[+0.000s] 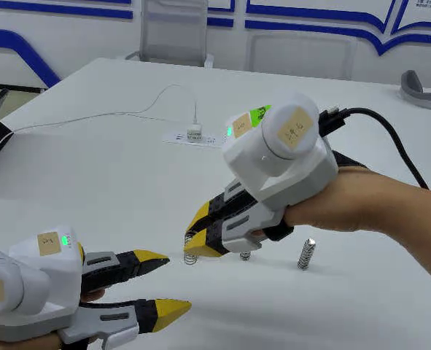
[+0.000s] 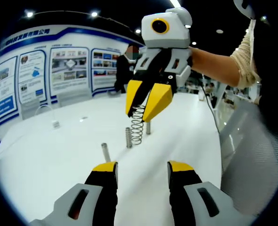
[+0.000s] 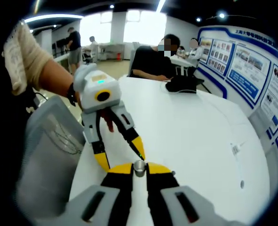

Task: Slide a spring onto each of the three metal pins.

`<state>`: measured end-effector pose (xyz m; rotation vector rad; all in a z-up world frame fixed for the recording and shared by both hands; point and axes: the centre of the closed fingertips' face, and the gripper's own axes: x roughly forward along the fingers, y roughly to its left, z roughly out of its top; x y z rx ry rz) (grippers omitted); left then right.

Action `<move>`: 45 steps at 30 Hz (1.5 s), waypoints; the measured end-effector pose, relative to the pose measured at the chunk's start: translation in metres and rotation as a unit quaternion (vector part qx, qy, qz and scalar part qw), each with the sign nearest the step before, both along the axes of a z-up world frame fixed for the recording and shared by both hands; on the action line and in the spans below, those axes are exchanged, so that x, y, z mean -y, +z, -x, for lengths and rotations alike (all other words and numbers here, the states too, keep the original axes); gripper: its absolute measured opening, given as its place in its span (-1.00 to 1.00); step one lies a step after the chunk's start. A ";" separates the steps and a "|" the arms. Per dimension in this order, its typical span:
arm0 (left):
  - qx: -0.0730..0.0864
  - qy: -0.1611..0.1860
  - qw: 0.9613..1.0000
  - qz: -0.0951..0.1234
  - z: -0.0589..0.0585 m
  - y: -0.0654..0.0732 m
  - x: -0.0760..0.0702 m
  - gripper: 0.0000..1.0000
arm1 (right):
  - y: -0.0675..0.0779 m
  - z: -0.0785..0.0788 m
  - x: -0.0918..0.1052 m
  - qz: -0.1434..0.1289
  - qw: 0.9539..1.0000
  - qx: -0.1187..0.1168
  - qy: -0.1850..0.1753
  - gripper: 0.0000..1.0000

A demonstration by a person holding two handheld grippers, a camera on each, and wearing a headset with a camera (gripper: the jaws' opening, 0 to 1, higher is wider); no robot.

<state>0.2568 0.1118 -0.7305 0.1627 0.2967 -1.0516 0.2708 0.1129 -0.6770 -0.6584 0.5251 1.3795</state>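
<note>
The right gripper (image 2: 139,111) pinches a spring (image 2: 138,130) by its top, just beside the sprung pin (image 2: 128,138). The left gripper (image 2: 142,167) stands wide nearby. Next, I judge, centre it over a bare pin (image 2: 105,151) and lower.

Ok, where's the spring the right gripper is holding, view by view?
Head view: spring, low centre, under the yellow jaw tips.
Left gripper view: spring, upper centre, hanging from those tips.
Right gripper view: bottom centre, seen end-on as a small round metal end, probably.
Shared landmark: the right gripper, shut on it in all three.
</note>
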 end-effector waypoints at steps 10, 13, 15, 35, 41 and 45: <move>-0.002 0.011 1.000 0.001 -0.003 -0.001 -0.002 0.04 | 0.003 -0.034 0.005 -0.011 0.999 0.013 -0.051 -0.76; -0.003 0.013 1.000 0.002 -0.004 -0.001 -0.003 0.06 | 0.001 -0.043 0.006 -0.012 0.998 0.012 -0.063 -0.76; -0.004 0.015 1.000 0.001 -0.004 -0.001 -0.004 0.09 | 0.000 -0.049 0.006 -0.012 0.997 0.010 -0.071 -0.76; -0.009 0.020 1.000 -0.001 -0.003 -0.005 -0.005 0.16 | -0.026 -0.070 0.001 -0.009 0.994 -0.013 -0.111 -0.76; -0.009 0.021 1.000 0.001 -0.003 -0.004 -0.006 0.16 | -0.032 -0.072 0.002 -0.004 0.993 -0.021 -0.114 -0.76; -0.010 0.021 1.000 0.000 -0.003 -0.005 -0.006 0.15 | -0.035 -0.072 0.002 -0.001 0.993 -0.020 -0.114 -0.76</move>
